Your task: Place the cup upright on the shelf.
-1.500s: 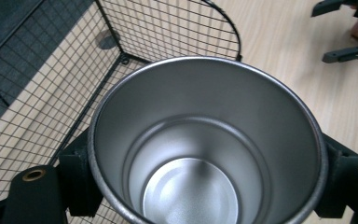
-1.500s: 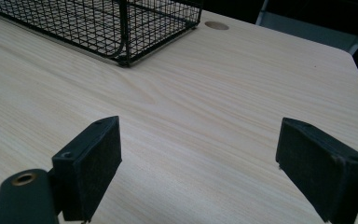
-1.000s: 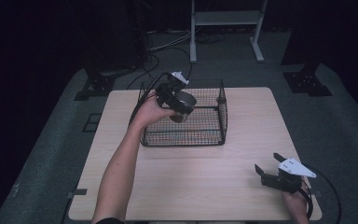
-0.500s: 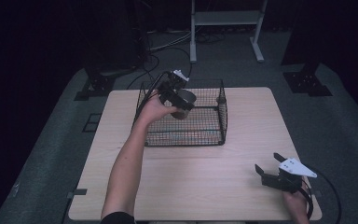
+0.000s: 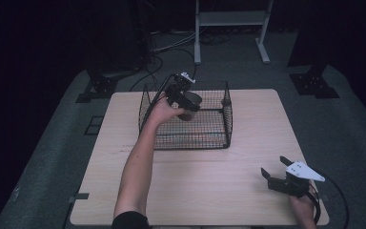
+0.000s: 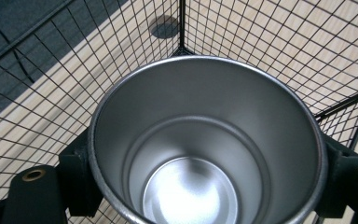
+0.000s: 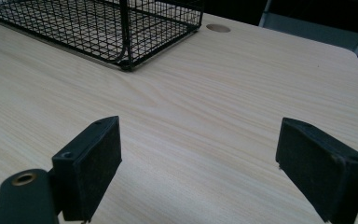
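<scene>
A shiny steel cup (image 6: 205, 116) sits between the two black pads of my left gripper (image 6: 207, 177), mouth toward the camera, and the gripper is shut on it. In the high view the left gripper (image 5: 185, 99) holds the cup (image 5: 190, 109) low inside the black wire basket (image 5: 228, 114), toward its far left corner. The basket's mesh (image 6: 284, 46) shows all around the cup. My right gripper (image 5: 275, 171) rests near the table's front right corner, open, with only bare wood between its pads (image 7: 91, 163).
The light wooden table (image 5: 209, 186) has free room in front of the basket and on both sides. The basket's near corner (image 7: 126, 63) lies ahead of the right gripper. A round cable hole (image 7: 217, 28) sits beyond it. Dark floor, cables and a stand surround the table.
My left hand has carried the cup farther away and down into the basket. The right gripper has stayed where it was.
</scene>
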